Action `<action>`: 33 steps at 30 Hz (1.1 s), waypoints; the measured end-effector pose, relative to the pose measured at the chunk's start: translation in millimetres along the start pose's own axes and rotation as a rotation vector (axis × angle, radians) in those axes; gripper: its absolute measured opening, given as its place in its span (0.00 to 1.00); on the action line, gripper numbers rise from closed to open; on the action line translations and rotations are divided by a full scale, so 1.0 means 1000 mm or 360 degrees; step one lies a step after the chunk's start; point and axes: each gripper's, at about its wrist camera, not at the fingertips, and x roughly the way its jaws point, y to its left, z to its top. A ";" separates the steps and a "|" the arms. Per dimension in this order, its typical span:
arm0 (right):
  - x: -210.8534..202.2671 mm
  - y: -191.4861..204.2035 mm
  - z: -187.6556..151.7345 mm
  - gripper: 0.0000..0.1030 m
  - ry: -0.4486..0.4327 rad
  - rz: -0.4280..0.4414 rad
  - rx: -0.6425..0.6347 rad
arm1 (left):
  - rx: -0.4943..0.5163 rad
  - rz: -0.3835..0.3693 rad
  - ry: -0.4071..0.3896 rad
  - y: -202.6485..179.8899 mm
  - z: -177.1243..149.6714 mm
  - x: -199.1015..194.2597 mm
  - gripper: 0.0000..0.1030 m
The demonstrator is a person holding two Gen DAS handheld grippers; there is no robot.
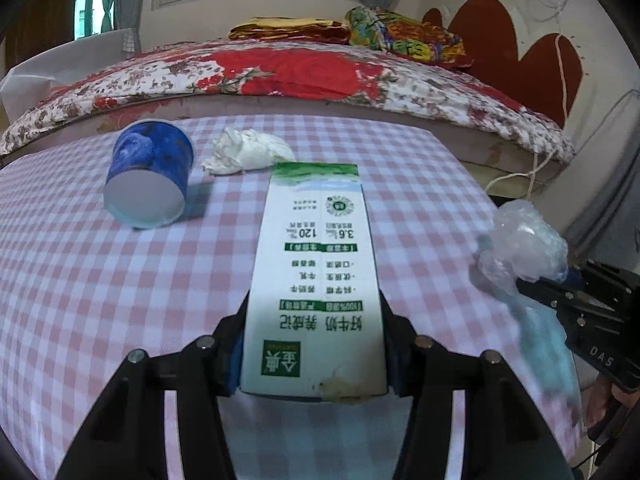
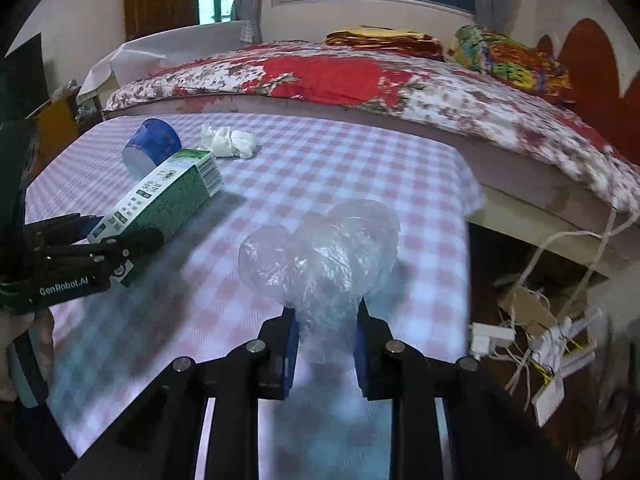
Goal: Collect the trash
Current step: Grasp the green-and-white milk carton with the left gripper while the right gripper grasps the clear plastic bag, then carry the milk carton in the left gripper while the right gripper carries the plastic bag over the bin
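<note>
Left gripper (image 1: 314, 344) pinches a milk carton (image 1: 316, 280) by its bottom end, lifted over the counter (image 1: 80, 280). Right gripper (image 2: 326, 344) pinches a crumpled plastic bag (image 2: 320, 252). Blue cup (image 1: 150, 174) and tissue wad (image 1: 248, 154) lie uncollected. Risks: the thin bag may slip out; the long carton could pivot and drop.

Milk carton (image 1: 314, 280) base hidden between left claw (image 1: 314, 344) pads. Plastic bag (image 2: 320, 256) motion-blurred, its lower end lost between right claw (image 2: 326, 320) pads. Cable clutter (image 2: 536, 336) blurred, contents unreadable.
</note>
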 end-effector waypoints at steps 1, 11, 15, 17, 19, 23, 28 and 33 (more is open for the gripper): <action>-0.006 -0.001 -0.005 0.25 -0.0006 -0.0005 0.0008 | 0.0011 -0.0008 -0.0003 -0.004 -0.003 -0.004 0.53; -0.073 -0.016 -0.056 0.25 -0.0068 -0.0118 0.0102 | 0.0114 -0.0086 -0.0029 -0.045 -0.028 -0.039 0.53; -0.100 -0.023 -0.078 0.25 -0.0093 -0.0152 0.0172 | 0.0142 -0.0116 -0.0042 -0.059 -0.036 -0.052 0.53; -0.111 -0.027 -0.086 0.25 -0.0101 -0.0171 0.0209 | 0.0158 -0.0135 -0.0049 -0.064 -0.039 -0.058 0.53; -0.124 -0.031 -0.097 0.25 -0.0114 -0.0198 0.0241 | 0.0167 -0.0142 -0.0053 -0.069 -0.041 -0.062 0.53; -0.145 -0.038 -0.118 0.25 -0.0122 -0.0245 0.0292 | 0.0202 -0.0164 -0.0062 -0.080 -0.046 -0.071 0.53; -0.167 -0.049 -0.141 0.25 -0.0133 -0.0292 0.0370 | 0.0251 -0.0202 -0.0060 -0.096 -0.054 -0.080 0.53; -0.181 -0.059 -0.159 0.25 -0.0127 -0.0326 0.0424 | 0.0321 -0.0248 -0.0048 -0.118 -0.060 -0.084 0.53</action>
